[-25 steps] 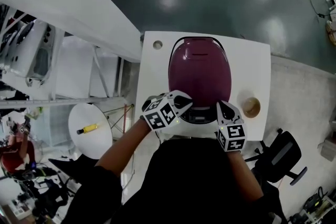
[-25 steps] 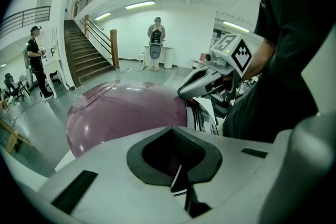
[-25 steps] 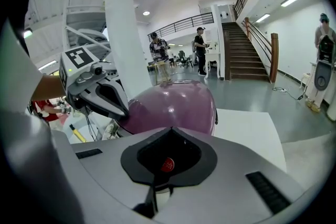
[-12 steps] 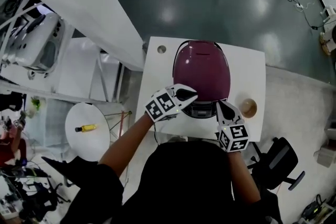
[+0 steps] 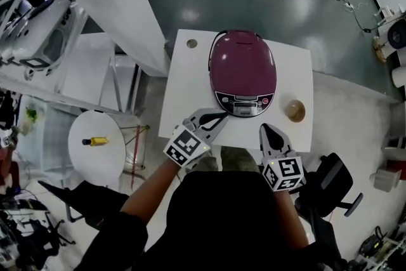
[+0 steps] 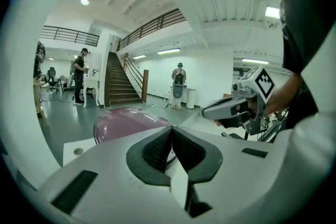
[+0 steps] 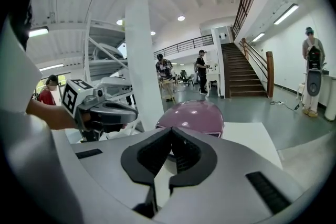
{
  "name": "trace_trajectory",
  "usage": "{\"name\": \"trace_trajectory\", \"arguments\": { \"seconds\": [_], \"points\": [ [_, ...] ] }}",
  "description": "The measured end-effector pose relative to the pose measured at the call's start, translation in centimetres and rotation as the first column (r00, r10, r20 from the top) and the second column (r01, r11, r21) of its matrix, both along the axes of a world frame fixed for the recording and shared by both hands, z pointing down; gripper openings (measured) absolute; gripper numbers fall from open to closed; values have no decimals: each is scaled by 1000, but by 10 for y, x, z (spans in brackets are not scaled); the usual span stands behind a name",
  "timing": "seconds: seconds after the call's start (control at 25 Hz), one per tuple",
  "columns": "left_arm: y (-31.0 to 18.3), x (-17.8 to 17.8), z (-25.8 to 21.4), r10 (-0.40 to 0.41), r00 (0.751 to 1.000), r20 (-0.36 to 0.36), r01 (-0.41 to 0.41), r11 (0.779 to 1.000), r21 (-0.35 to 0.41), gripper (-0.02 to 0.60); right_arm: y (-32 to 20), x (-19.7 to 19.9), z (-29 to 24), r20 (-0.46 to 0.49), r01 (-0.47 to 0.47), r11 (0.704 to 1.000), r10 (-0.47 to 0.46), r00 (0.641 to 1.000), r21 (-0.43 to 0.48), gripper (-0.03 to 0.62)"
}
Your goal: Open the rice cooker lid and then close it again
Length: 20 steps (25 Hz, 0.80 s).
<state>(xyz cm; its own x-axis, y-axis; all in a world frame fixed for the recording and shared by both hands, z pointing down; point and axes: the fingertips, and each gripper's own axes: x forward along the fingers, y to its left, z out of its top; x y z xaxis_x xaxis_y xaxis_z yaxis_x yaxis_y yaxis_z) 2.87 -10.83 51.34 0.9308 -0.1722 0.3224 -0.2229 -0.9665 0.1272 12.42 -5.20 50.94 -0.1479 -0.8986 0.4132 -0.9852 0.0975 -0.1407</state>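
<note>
A maroon rice cooker with its lid down and a grey control panel facing me stands on a white table. It also shows as a maroon dome in the left gripper view and as a maroon dome in the right gripper view. My left gripper is shut and empty, hovering just off the table's near edge, left of the cooker's front. My right gripper is shut and empty too, near the table's front edge below the cooker's right side. Neither touches the cooker.
A small wooden bowl sits on the table right of the cooker. A round cable hole marks the table's far left corner. A round white side table with a yellow object stands at left, a black office chair at right.
Both grippers have pulled back from the cooker's front panel toward me and now hover at the table's near edge. The view has risen, so the cooker looks smaller.
</note>
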Motion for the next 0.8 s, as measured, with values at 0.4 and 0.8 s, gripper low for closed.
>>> {"name": "trace_trajectory", "arguments": {
  "seconds": [0.4, 0.8],
  "points": [
    [73, -55, -1, -259, 965, -47, 254, 963, -93, 5, 36, -29, -6, -8, 90, 996, -90, 996, -8, 0],
    [161, -29, -5, -378, 925, -43, 372, 923, -97, 5, 125, -3, -21, 25, 127, 990, -129, 991, 55, 0]
  ]
}}
